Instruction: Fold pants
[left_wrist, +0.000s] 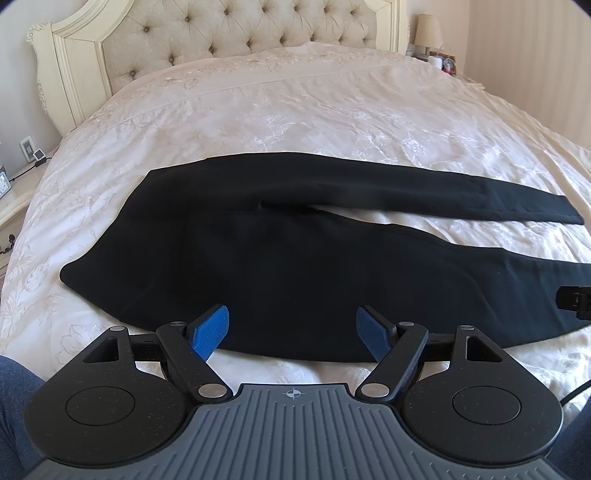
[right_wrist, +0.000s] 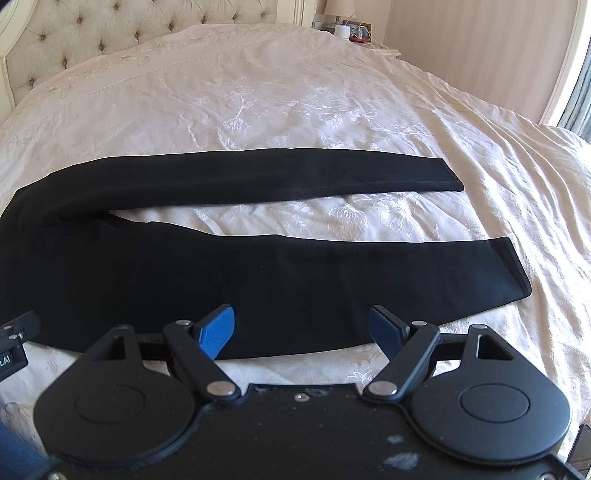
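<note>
Pants (left_wrist: 258, 258) lay flat on bedspread (left_wrist: 295, 110), long axis running left–right, waist at left, legs splayed rightward. Left gripper (left_wrist: 291, 328) sat nearest the hip edge, right gripper (right_wrist: 303, 328) nearest the near leg; both wide open, holding nothing.

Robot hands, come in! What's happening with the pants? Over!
Left gripper open, right gripper open, both empty. Black pants flat on bedspread, legs apart, unfolded. Nothing in the way.

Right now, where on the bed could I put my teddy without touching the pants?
Bare bedspread between the black pants and the tufted headboard, and right of the leg hems. The strip between the legs is narrow; both open grippers crowd the near edge.
</note>
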